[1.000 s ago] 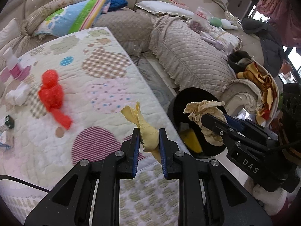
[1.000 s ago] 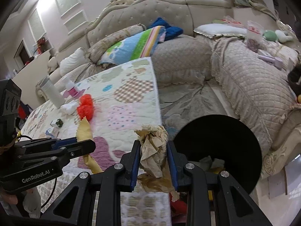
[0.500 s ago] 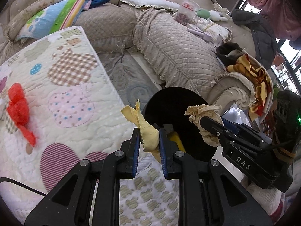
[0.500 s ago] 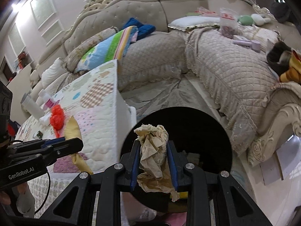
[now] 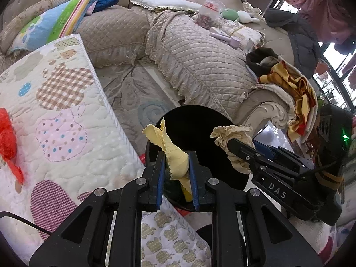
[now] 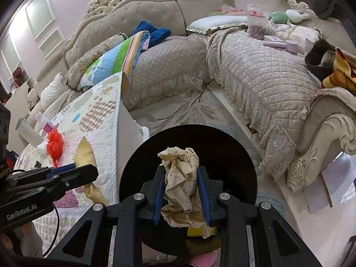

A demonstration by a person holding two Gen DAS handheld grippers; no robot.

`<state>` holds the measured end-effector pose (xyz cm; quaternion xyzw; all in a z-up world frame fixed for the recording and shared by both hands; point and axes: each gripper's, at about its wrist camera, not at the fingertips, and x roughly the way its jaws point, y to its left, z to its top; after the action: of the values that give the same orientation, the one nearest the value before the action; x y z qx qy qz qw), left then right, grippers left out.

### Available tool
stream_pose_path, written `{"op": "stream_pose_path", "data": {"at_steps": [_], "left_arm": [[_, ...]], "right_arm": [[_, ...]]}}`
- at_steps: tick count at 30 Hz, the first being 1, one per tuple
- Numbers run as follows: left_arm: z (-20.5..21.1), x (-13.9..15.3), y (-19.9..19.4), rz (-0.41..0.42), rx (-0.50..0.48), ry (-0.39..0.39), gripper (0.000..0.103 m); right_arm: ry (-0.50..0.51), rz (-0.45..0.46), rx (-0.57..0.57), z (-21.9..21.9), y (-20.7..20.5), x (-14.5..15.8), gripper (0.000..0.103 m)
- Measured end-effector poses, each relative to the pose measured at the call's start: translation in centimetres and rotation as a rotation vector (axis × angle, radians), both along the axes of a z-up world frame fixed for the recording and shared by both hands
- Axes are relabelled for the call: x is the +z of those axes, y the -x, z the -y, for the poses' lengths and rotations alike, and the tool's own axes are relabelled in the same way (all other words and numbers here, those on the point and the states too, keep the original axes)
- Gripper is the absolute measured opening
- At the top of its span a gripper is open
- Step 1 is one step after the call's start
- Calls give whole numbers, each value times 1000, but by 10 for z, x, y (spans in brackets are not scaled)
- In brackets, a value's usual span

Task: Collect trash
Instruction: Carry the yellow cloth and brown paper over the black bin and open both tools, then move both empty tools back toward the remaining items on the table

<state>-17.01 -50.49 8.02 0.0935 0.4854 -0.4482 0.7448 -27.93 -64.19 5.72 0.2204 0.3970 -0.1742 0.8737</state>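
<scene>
While the sofa (image 6: 255, 71) and quilted table (image 5: 55, 120) fill the background, black bin (image 6: 222, 142) sits on the floor between them. Right gripper (image 6: 181, 191) clamps beige paper wad (image 6: 181, 178) over the bin mouth; left gripper (image 5: 176, 173) pinches yellow scrap (image 5: 175, 160) at the bin's edge.

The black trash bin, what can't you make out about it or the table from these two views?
- Black trash bin: in the right wrist view the beige crumpled paper and right gripper hide most of its dark inside.
- Red plastic scrap: cut off by the left wrist view's left edge.
- Bottles on the quilted table: too small to identify in the right wrist view.
</scene>
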Motion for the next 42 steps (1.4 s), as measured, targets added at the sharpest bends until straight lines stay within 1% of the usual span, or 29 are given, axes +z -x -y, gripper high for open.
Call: {"op": "stream_pose_path", "data": {"at_steps": [3,6,9,14,20,23,25,28,36,38,39,40,42], "left_arm": [[1,-3,-2,-22,-11,3,22],[2,-5,-2,-34,-11,2,25],[1,-7,-3,-50,-6,4,32],[-10,-4,-4,-42,13,-3,32],[-41,-1,-16,-7,91,-38,32],[-65,0,-25,7,135,-53,32],[-82,0,-31,22,166,-63,32],[-112,-1,-42,32,218,-80,32],[-211,1,-77,43,379,-101,32],[-239,2,-86,49,416,-107,32],[-253,2,-91,49,434,-107,32],[-267,1,-96,50,455,-108,32],[-296,0,-109,56,505,-117,32]], "right_arm": [[-2,-6,-11,3,1,-1,37],[-6,-7,-16,5,1,-2,38],[-11,-13,-14,4,0,-3,39],[-17,-20,0,-2,-2,-4,40],[-20,-14,39,-17,-12,-1,40],[-29,-14,74,-32,-24,-1,41],[-40,-12,93,-42,-30,-2,43],[-51,-15,143,-63,-45,-4,43],[-56,-28,304,-128,-95,-6,46],[-59,-26,353,-148,-110,-6,48],[-61,-25,368,-154,-116,-5,52],[-64,-24,387,-162,-124,-5,58],[-66,-25,417,-177,-137,-5,62]]}}
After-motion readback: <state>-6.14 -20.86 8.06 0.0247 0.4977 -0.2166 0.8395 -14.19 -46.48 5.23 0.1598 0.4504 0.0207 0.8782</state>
